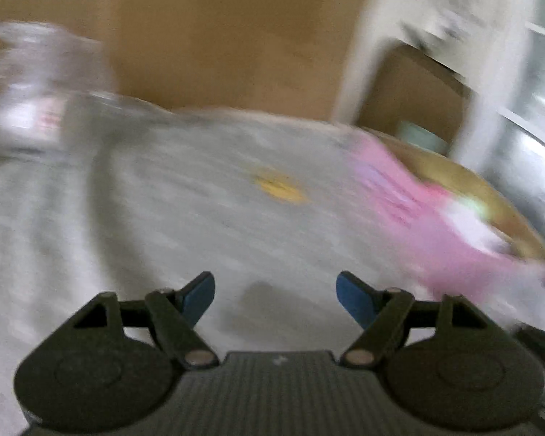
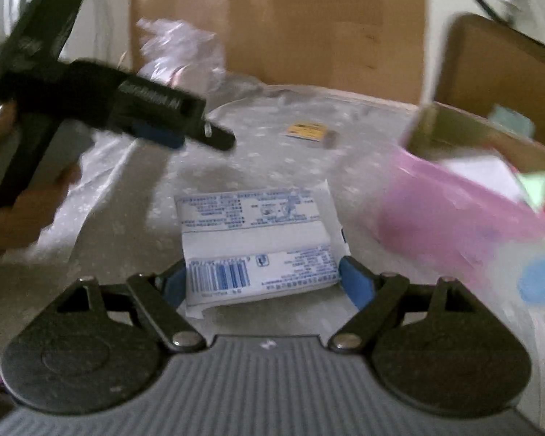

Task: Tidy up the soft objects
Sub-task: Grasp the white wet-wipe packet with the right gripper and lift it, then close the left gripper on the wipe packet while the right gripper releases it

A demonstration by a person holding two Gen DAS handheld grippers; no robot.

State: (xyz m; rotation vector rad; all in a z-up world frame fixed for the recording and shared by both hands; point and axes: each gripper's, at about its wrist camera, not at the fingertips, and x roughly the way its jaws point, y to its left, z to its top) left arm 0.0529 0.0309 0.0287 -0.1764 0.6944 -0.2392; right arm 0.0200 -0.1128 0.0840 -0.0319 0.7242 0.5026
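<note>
My right gripper (image 2: 263, 281) is shut on a white soft pack with blue print and a barcode (image 2: 258, 243), held between its blue pads above the grey table cover (image 2: 236, 167). My left gripper (image 1: 275, 299) is open and empty over the same cover (image 1: 200, 200); it also shows in the right wrist view (image 2: 185, 134) at the upper left, held by a hand. A pink soft bundle (image 2: 454, 218) lies at the right against a cardboard box (image 2: 465, 127); it also shows in the left wrist view (image 1: 418, 210). Both views are blurred.
A small yellow packet (image 2: 309, 131) lies on the cover farther back, also seen in the left wrist view (image 1: 279, 189). Crumpled clear plastic (image 2: 178, 51) sits at the back left. A large brown cardboard panel (image 2: 309, 18) stands behind the table.
</note>
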